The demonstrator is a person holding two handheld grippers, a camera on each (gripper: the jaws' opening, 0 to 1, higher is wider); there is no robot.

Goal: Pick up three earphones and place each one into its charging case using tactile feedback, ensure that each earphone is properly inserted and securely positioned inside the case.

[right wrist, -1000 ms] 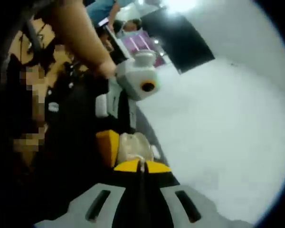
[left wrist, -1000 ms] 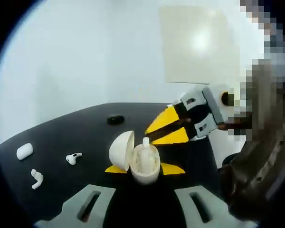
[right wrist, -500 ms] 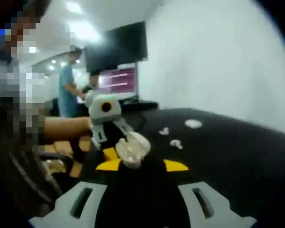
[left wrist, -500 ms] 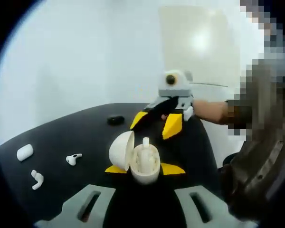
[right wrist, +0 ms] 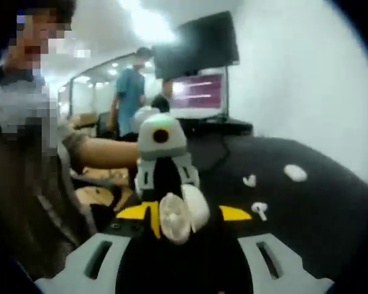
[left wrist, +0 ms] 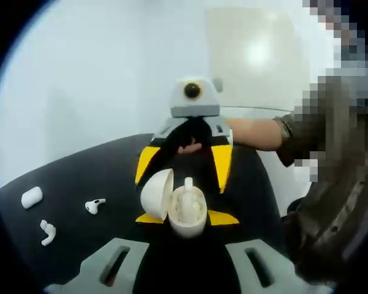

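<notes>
Swung round since a second ago: right gripper (left wrist: pixel 185 168), then pinched narrow beside the case with jaws angled in from the right, now faces head-on behind the case, yellow jaws spread wide, nothing between them. Left gripper (left wrist: pixel 187 215) unchanged, yellow tips clamped either side of the open charging case (left wrist: pixel 185 211), lid (left wrist: pixel 156 193) tipped up to the left. Seen from right gripper view, same case (right wrist: pixel 176 217) held in front of left gripper (right wrist: pixel 175 214), lid flipped toward the table side.

One earphone (left wrist: pixel 188 184) standing in the case, stem poking above the rim; looks not fully seated, hard to confirm. Two loose earphones on black table (left wrist: pixel 80 177): one (left wrist: pixel 95 204) well left of the case, another (left wrist: pixel 47 230) nearer the left edge. Small white oval piece (left wrist: pixel 32 196) beyond them, possibly another case or bud, too small to tell. Dark small object (left wrist: pixel 149 154) farther back.

Progress estimate: roughly first of three in; press-down check likely pending, two pickups left.
</notes>
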